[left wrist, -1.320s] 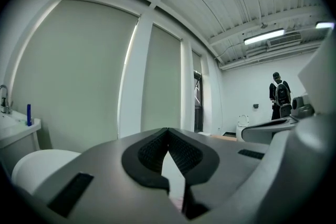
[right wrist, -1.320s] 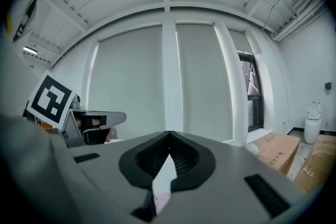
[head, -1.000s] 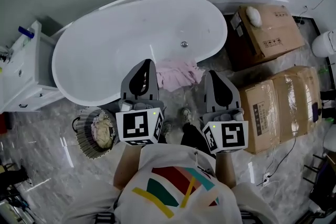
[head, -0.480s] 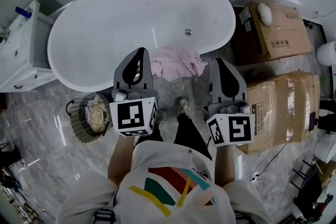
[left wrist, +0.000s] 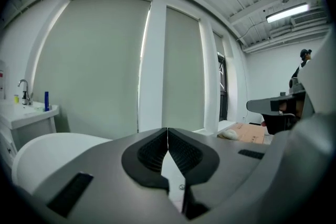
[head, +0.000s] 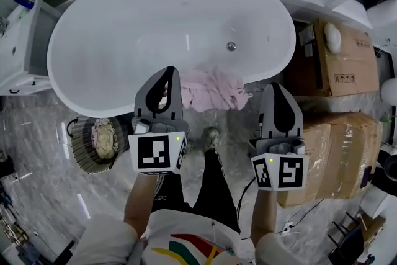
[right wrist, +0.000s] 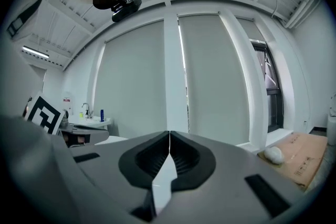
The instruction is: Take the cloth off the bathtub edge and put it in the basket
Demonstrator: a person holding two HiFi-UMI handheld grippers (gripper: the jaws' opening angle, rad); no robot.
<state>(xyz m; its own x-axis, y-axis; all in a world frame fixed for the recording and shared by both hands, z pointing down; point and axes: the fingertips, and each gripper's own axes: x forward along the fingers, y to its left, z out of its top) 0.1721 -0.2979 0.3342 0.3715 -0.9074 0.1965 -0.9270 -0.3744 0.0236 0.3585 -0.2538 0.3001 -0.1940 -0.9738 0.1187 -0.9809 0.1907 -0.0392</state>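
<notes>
A pink cloth [head: 214,87] hangs over the near edge of the white bathtub [head: 124,40] in the head view. A round basket [head: 77,146] stands on the floor at the lower left of the tub, with a pale cloth inside. My left gripper [head: 169,71] is shut and empty, its tip just left of the pink cloth. To the right of the cloth and nearer to me, my right gripper [head: 276,88] is shut and empty too. In both gripper views the jaws [left wrist: 167,131] [right wrist: 169,135] meet with nothing between them and point nearly level at the window wall.
Cardboard boxes [head: 347,65] stand on the marble floor to the right of the tub, one bearing a white object [head: 334,37]. A white washstand [head: 22,46] with a blue bottle [head: 22,2] is at the left. My feet [head: 211,136] are between the grippers.
Both grippers have sunk and come further apart. The view has shifted, so tub and cloth sit lower in the picture. Both stay shut.
</notes>
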